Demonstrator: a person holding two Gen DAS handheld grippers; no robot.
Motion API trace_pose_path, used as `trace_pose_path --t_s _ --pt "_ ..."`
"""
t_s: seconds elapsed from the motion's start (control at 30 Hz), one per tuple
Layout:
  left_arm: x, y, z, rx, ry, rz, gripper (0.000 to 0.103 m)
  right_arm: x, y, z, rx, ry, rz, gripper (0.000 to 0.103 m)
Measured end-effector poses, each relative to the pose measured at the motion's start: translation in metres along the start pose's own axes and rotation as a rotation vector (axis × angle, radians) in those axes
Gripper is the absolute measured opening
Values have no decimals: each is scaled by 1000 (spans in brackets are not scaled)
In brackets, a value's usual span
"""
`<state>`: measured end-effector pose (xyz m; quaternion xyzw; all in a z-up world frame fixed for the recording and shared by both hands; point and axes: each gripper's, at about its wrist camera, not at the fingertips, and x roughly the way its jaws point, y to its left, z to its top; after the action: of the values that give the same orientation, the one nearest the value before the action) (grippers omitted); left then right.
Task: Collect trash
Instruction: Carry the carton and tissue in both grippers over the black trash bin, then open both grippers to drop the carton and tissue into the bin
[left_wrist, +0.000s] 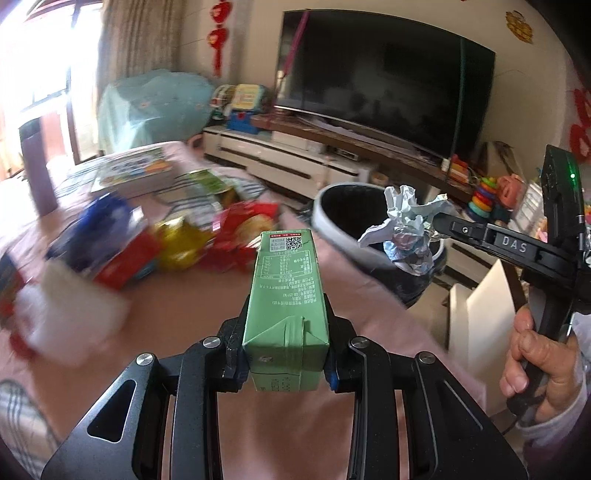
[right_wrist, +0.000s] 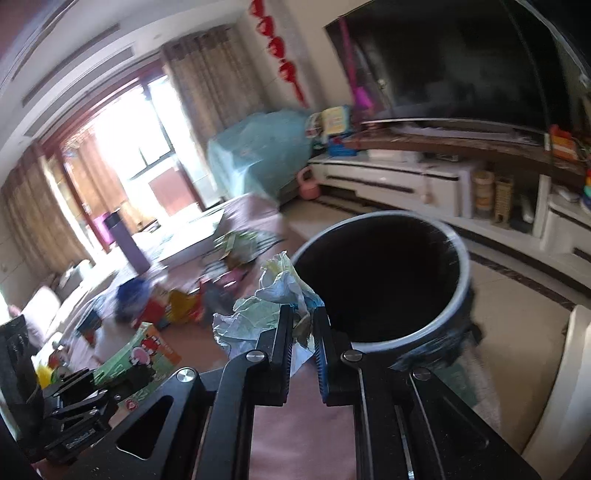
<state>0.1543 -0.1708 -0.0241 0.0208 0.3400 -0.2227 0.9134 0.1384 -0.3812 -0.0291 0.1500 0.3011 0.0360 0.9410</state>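
Right gripper (right_wrist: 303, 325) clamped on paper wad (right_wrist: 275, 295); bin (right_wrist: 458, 295) mouth at 1 o'clock, nearer it. Left gripper (left_wrist: 286, 314) clamped on carton (left_wrist: 286, 291), long axis forward.

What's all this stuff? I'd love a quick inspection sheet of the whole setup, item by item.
Surface: pink tablecloth.
Job's things: green carton; crumpled paper; black bin beyond the table's edge.
Clutter: blurred snack wrappers, books.
Grippers: left hand-held gripper shut on the carton; right hand-held gripper shut on the paper near the bin.
Cables: nothing seen.
Surroundings: television, curtains, toys.
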Motion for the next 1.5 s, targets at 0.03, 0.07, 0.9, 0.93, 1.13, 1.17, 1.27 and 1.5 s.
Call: trace_pose_path --t_s 0.03,0.07,0.9,0.93,1.13,1.17,1.27,1.5 --pt "5 -5 6 5 2 -8 29 0 -6 2 5 -4 -8 11" --pt "8 -7 10 8 2 -16 29 1 -12 6 13 -6 -16 11" --pt "121 -75 83 79 117 -116 30 40 -83 37 73 56 -111 17" --pt "122 -75 84 81 125 -114 31 42 -85 38 75 59 -116 18" --pt "111 -65 80 44 96 -108 61 39 -89 42 96 56 -112 47" --pt "108 -62 79 38 94 -109 63 37 -88 41 97 50 -108 52" --pt "96 -51 73 11 84 -103 67 32 -84 41 99 40 -100 59" --pt "56 -23 43 -48 59 -67 74 17 -59 30 103 6 -51 84"
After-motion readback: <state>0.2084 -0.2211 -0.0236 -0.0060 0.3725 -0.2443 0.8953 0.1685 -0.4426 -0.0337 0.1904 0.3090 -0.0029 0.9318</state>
